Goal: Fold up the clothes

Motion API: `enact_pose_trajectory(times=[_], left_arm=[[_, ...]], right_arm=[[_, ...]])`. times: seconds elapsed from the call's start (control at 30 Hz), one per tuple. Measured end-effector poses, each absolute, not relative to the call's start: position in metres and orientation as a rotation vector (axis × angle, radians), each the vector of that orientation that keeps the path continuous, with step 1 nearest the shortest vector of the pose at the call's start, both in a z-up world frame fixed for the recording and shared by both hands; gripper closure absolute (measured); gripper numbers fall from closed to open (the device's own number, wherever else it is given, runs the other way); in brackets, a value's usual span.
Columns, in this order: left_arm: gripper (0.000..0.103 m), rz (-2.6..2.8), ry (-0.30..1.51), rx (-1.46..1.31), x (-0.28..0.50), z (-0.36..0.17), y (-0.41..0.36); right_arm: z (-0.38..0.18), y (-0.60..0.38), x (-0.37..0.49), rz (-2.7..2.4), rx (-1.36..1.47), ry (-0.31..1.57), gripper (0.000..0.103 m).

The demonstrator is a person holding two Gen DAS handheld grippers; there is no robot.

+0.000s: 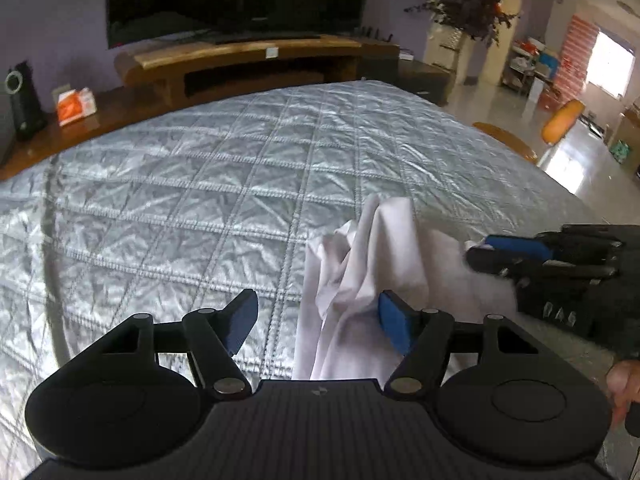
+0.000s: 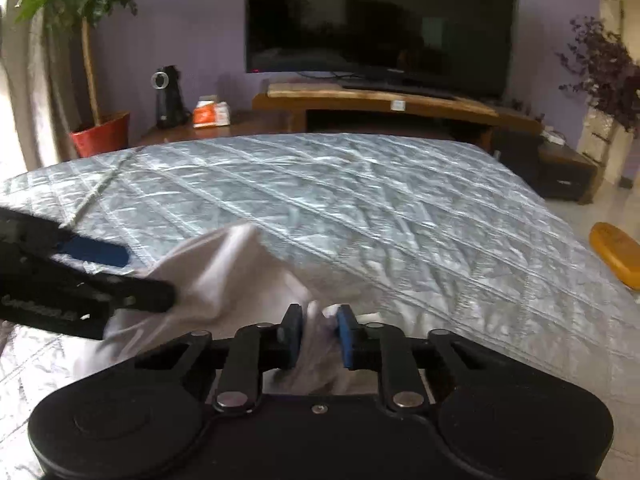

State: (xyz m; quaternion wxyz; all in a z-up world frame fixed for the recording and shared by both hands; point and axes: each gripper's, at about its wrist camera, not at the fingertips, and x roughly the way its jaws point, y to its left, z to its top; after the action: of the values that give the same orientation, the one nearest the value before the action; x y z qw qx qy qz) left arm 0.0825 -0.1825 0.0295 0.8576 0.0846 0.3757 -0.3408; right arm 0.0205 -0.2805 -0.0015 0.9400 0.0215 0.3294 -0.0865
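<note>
While the white garment (image 1: 372, 264) lies bunched in soft folds near the bed's near edge, toward its right-hand side in the left wrist view, the right gripper (image 2: 318, 338) has its blue pads drawn close together with a gathered wad of that white cloth pinched between them. From the left wrist camera that same gripper comes in from the right side, its fingers lying narrow against the fabric's right part. The left gripper (image 1: 316, 324) stands wide apart: its right pad (image 1: 392, 326) sits against the cloth's lower fold, while the left pad hangs over bare quilt, so nothing is clamped. In the right wrist view the left gripper reaches in from the left, its dark fingers spread above and beside the garment's raised left corner. The quilted grey bed cover (image 1: 180, 208) spreads out bare beyond the cloth toward the far edge. Past the bed stand a wooden TV stand (image 2: 384, 106) with a dark television (image 2: 380, 20) over it, and a potted plant in a red pot (image 2: 102, 134) off the far left corner.
</note>
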Motion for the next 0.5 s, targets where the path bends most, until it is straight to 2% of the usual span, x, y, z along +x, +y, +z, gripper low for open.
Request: enact_pose_trajectory(times=[0.1,0.17,0.37,0.5], left_arm=[[0.028,-0.692,0.808,0.108,0.085,0.029,-0.178],[0.031,-0.691,0.802,0.064,0.085,0.033,-0.174],[0.031,-0.692,0.815,-0.025,0.092,0.039,-0.173],[0.031,-0.702,0.826,-0.011,0.092,0.035,-0.181]], right_arm=[[-0.003,-0.29,0.018,-0.221,0.054,0.681,0.086],[0.001,-0.292,0.014,-0.258,0.042,0.652,0.085],[0.021,-0.254,0.002,-0.099,-0.095,0.485,0.081],[0.003,-0.243,0.018,0.0,-0.099,0.631,0.081]])
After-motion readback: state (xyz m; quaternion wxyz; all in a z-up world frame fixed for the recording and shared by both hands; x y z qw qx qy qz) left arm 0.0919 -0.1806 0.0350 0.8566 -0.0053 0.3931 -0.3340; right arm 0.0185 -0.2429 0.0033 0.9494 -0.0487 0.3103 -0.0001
